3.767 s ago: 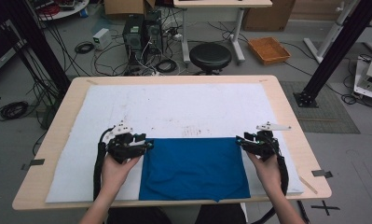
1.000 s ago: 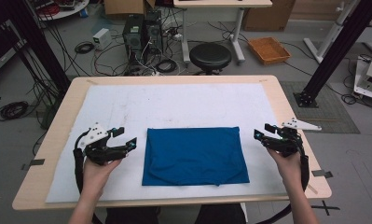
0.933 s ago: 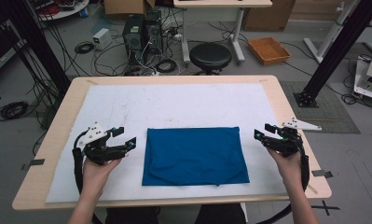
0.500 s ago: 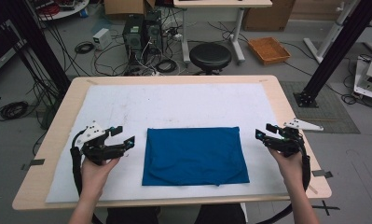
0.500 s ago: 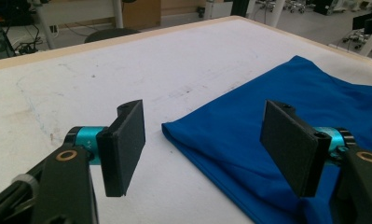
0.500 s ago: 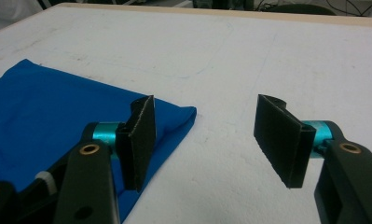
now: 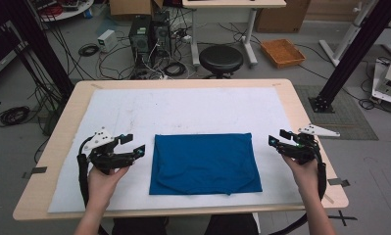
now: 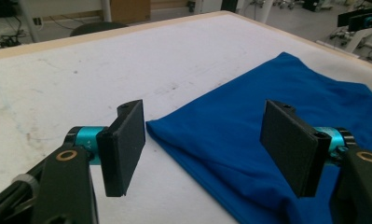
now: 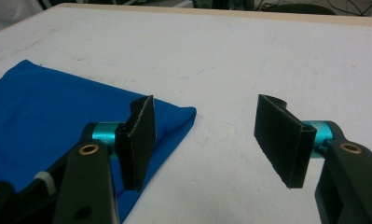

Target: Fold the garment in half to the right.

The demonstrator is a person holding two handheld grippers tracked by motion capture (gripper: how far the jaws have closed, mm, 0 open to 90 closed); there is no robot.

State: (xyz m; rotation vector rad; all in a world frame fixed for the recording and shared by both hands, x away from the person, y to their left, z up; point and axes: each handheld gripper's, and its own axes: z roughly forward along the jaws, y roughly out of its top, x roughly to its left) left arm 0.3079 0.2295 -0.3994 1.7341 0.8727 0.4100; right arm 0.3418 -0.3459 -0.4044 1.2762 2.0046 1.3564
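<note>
Overhead, the high view took in the whole wooden surface [image 7: 310, 122] with its white cover sheet [image 7: 183, 112], and beyond it a floor strewn with cables, a round black stool [image 7: 221, 58], computer towers [image 7: 146, 34] and an orange tray [image 7: 282, 52], none of which the tool cameras caught. On the sheet, toward the person's edge and roughly centred, lay the folded blue cloth [image 7: 205, 164], flat and roughly rectangular. From above, the left tool [image 7: 132, 145] sat just off the cloth's left edge, held in the person's left hand [image 7: 104, 178], while the right tool [image 7: 277, 138] hovered farther off to the cloth's right, in the right hand [image 7: 303, 169]; neither touched the fabric. The left gripper view gave what the overhead could not: the cloth's near corner [image 8: 249, 154] lay between and beyond the left tool's [image 8: 202, 144] two black pads, which stood wide apart with nothing pinched, and soft folds showed along the cloth's edge. The right gripper view likewise showed the right tool [image 9: 211, 140] with its jaws spread wide and empty, the cloth's rounded corner [image 9: 58, 116] lying behind the one pad and bare white sheet, faintly marked with a thin pencilled line, behind the other.
</note>
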